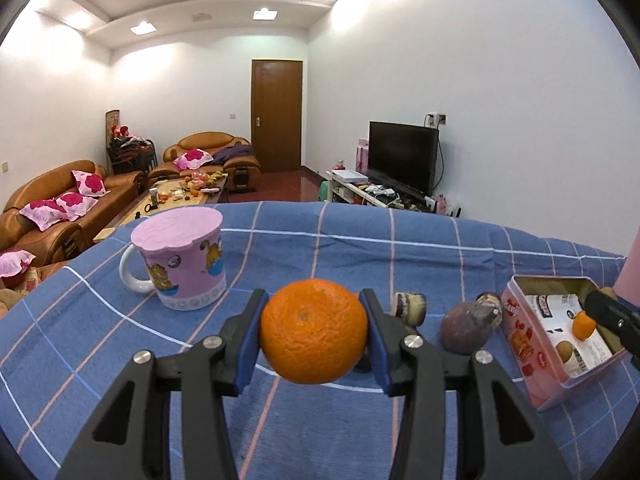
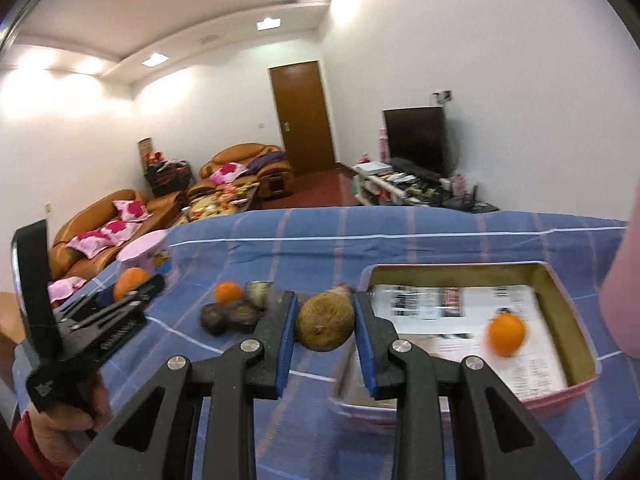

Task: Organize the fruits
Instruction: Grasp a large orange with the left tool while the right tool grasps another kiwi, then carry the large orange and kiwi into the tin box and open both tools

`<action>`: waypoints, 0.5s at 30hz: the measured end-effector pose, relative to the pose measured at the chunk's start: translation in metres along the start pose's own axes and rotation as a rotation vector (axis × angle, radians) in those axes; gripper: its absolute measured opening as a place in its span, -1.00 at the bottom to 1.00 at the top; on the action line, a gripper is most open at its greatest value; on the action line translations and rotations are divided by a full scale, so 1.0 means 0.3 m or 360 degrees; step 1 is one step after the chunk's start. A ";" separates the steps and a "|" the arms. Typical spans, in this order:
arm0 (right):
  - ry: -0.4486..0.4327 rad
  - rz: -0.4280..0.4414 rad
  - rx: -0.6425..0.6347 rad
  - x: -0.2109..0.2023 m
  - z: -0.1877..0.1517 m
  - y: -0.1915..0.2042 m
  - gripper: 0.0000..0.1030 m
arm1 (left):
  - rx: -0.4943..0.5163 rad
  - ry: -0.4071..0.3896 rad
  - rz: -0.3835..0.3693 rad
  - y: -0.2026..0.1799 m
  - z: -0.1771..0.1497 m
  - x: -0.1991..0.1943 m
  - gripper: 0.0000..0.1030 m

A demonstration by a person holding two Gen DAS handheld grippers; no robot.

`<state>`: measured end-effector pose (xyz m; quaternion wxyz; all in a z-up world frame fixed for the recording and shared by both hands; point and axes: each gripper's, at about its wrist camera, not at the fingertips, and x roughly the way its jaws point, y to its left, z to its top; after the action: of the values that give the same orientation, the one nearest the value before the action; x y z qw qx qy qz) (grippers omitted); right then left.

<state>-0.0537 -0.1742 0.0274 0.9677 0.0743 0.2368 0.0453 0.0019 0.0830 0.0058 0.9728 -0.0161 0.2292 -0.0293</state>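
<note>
Step in hand: carrying fruit to the pink tin (image 2: 576, 320). Both grippers are loaded.

Left gripper (image 1: 314, 338): fingers clamped on a large orange (image 1: 314, 336), held clear above the blue checked worktop (image 1: 360, 252), with the pink mug (image 1: 180, 260) far-left of it.

Right gripper (image 2: 325, 328): fingers clenched on a brown kiwi-like fruit (image 2: 325, 326), poised over the near-left corner of the tin. The view is blurred, so the exact height above the rim is unclear.

The tin already holds one small orange (image 2: 506, 332) on its printed paper liner. Dark purple fruits (image 2: 230, 316) and another small orange (image 2: 229, 292) sit loose on the cloth left of the tin.

Next move, as judged: bring the right gripper further over the tin's open floor, lower and release away from the orange inside. The left gripper follows with its orange. The round fruits may roll.
</note>
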 end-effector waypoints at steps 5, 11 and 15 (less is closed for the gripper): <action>0.0009 -0.0076 0.0044 -0.025 -0.005 -0.101 -0.43 | 0.0044 -0.0002 0.0007 -0.056 -0.009 -0.010 -0.07; -0.0005 -0.0118 0.0055 -0.036 0.003 -0.163 -0.43 | 0.0081 -0.0016 0.0008 -0.142 -0.018 -0.029 -0.07; -0.0022 -0.0144 0.0019 -0.044 0.001 -0.163 -0.43 | 0.0078 0.0004 -0.0021 -0.202 -0.024 -0.034 -0.07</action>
<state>-0.0627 -0.2239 0.0255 0.9698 0.0697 0.2336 -0.0003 -0.0133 0.0229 0.0066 0.9724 0.0061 0.2295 -0.0413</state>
